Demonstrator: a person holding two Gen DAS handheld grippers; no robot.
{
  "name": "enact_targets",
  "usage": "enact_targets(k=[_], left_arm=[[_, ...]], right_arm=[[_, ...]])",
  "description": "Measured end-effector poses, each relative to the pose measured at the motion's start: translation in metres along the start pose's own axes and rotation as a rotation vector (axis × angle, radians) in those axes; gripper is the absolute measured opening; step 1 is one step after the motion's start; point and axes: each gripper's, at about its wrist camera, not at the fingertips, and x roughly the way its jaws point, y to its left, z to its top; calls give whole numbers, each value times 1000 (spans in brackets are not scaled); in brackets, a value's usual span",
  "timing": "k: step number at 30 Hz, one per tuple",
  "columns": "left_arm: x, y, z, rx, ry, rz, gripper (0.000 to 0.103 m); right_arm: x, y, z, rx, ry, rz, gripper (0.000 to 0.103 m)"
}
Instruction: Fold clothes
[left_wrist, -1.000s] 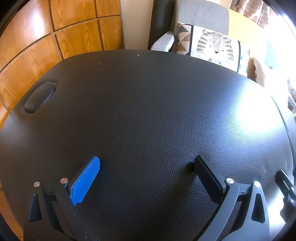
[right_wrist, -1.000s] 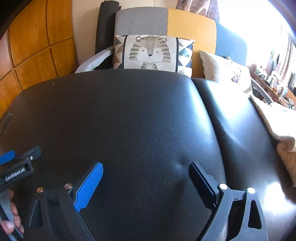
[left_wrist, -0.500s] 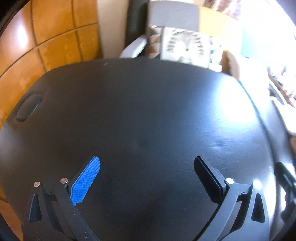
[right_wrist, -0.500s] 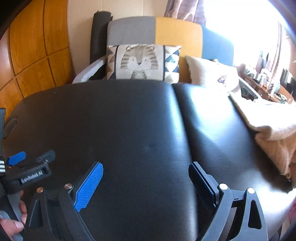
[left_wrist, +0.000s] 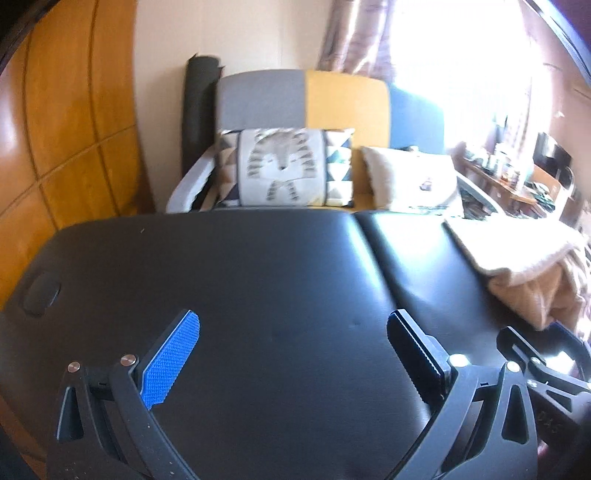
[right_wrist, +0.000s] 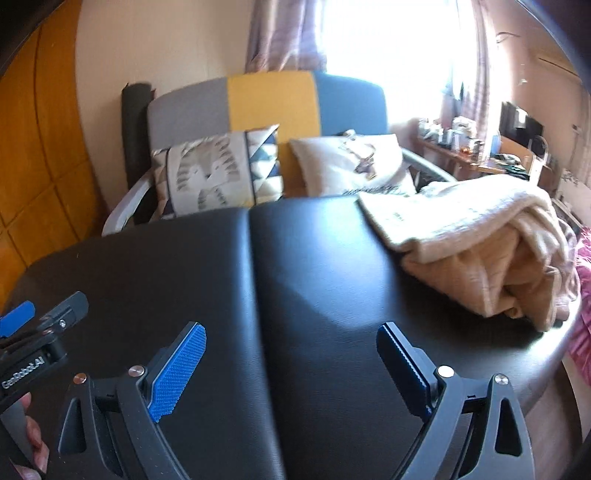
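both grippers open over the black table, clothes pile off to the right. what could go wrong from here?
1. The cream knit pile sits near the padded table's right edge, some fabric apparently hanging over; a one-sided tug might drag it off.
2. It is bunched in layers, so the right gripper could pinch several folds at once.
3. The left gripper is close beside the right; reaching together, they may collide.

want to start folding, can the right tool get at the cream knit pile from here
Probably yes. The right tool is open and empty, and only bare black table lies between it and the cream knit pile ahead to its right. It is not there yet.
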Motion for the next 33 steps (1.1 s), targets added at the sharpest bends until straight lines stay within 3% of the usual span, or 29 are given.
enact_targets(k=[7,18,33], left_arm=[[-10,-37,10,58,-19,-42,103],[-13,-97,11,149,-12,-84,103],[-9,-129,1,190,16,-110,103]], right_arm=[[-26,-38,-4,23,-78,-62,96],[-36,-87,-13,135,-89,-129,96],[-43,-118,-16,193,-111,-171,96]])
